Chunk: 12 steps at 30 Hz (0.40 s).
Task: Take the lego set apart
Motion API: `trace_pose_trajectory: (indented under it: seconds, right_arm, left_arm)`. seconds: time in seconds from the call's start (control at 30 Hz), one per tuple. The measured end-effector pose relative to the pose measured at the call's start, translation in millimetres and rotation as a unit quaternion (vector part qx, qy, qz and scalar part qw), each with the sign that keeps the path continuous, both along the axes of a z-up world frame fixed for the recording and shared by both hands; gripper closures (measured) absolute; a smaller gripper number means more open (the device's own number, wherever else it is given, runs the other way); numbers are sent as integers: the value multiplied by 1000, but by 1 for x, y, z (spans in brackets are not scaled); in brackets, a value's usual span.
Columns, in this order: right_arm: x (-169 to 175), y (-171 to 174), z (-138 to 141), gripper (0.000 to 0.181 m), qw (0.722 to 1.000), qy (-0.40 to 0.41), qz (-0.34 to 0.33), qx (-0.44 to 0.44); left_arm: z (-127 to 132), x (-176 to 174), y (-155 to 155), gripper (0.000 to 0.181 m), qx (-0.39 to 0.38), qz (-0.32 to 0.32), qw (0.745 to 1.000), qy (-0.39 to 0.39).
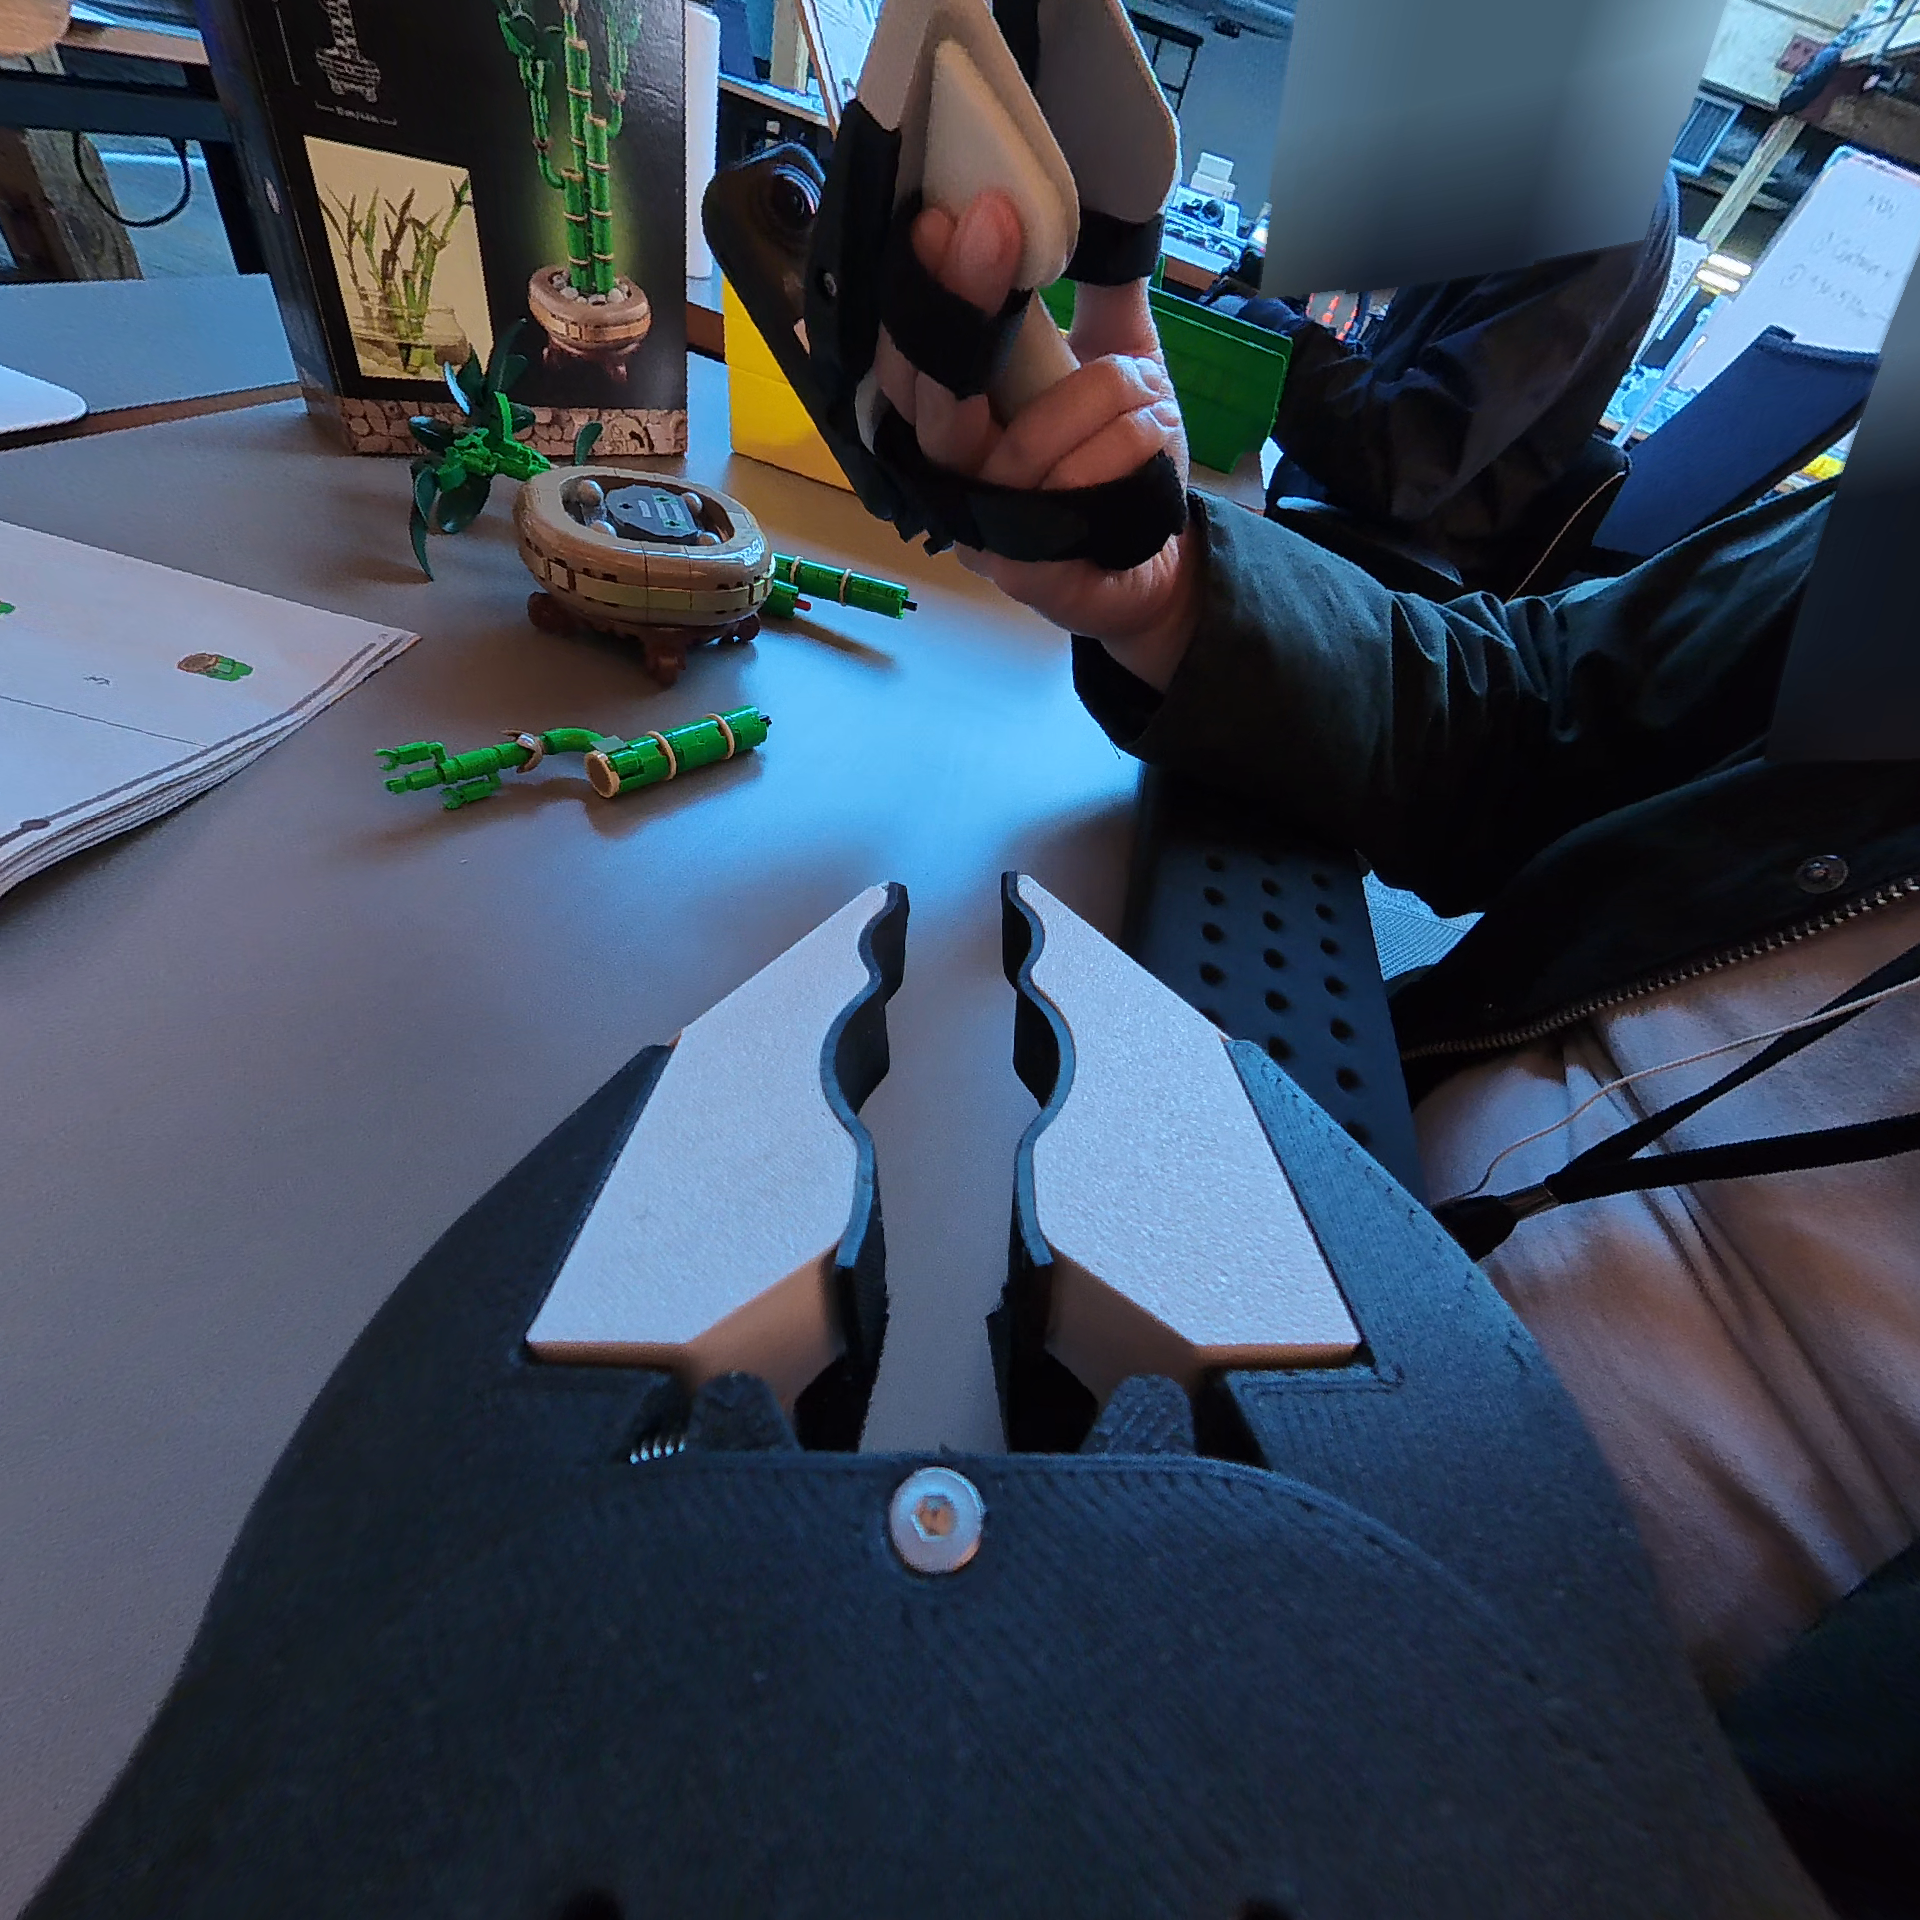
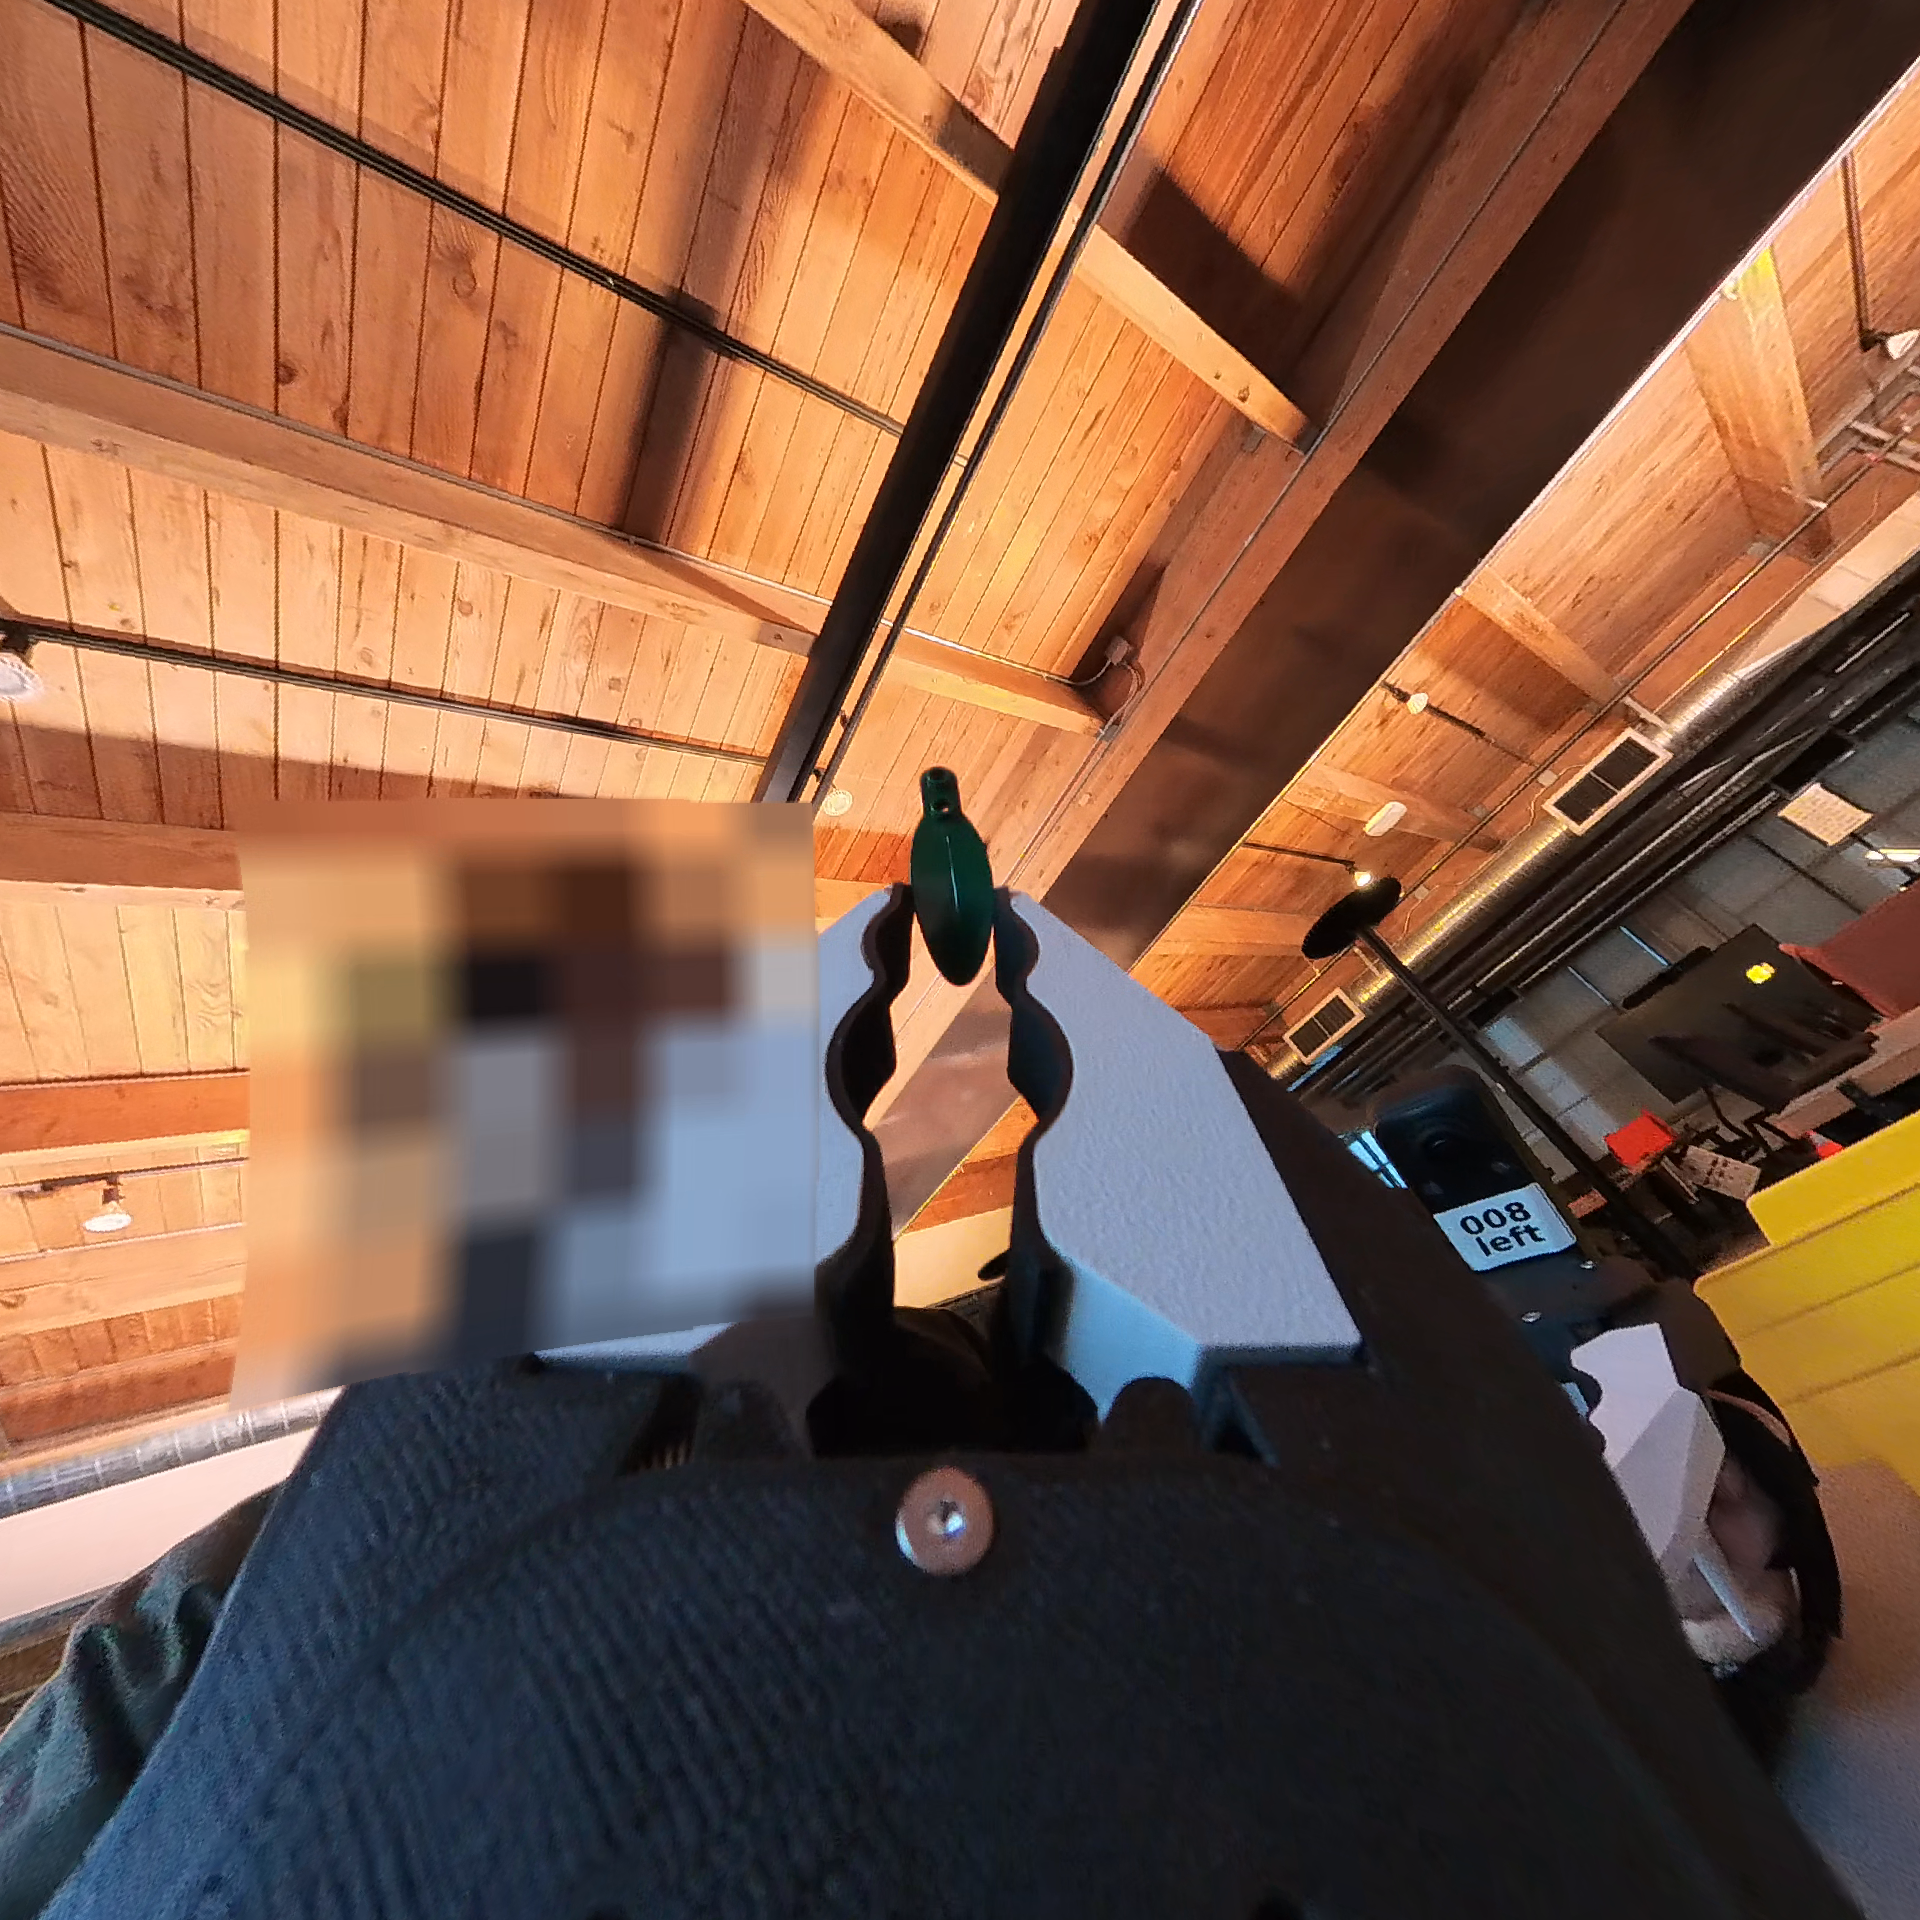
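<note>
My left gripper (image 1: 954, 904) is open and empty, low over the grey table (image 1: 312, 1091). Ahead of it lie a green bamboo stalk with a branch (image 1: 582, 758), a tan round pot on a brown stand (image 1: 644, 566), a second green stalk (image 1: 842, 587) behind the pot and a leafy green sprig (image 1: 468, 462). My right gripper (image 2: 951, 909) points up at the wooden ceiling and is shut on a dark green leaf piece (image 2: 948, 883) at its tips. In the left wrist view the right gripper (image 1: 997, 208) is held high in a hand, tips out of frame.
The set's box (image 1: 468, 208) stands at the back. An open instruction booklet (image 1: 156, 686) lies at the left. A yellow bin (image 1: 779, 405) and a green bin (image 1: 1216, 384) stand behind. A person's sleeve (image 1: 1455, 665) reaches in from the right, above a perforated dark chair arm (image 1: 1268, 966).
</note>
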State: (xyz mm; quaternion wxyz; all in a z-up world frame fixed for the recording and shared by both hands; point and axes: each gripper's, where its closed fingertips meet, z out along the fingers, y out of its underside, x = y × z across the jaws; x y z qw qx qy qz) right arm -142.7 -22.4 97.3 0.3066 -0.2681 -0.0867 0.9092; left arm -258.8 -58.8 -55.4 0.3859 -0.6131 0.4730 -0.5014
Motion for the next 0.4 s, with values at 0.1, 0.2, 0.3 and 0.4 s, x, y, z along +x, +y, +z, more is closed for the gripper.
trace_pose_trajectory:
  seconds: [0.1,0.2,0.3,0.4]
  right_arm:
    - [1,0,0,168,1000,2,1,-1]
    - [0,1,0,168,1000,1,1,-2]
    - [0,1,0,168,1000,0,0,-3]
    - [-1,2,-1,168,1000,-5,-2,-4]
  left_arm:
    - [0,0,0,165,0,0,1000,1]
    - [0,0,0,165,1,0,1000,1]
    - [0,0,0,165,0,-1,1000,2]
    - [0,0,-1,164,2,-1,1000,3]
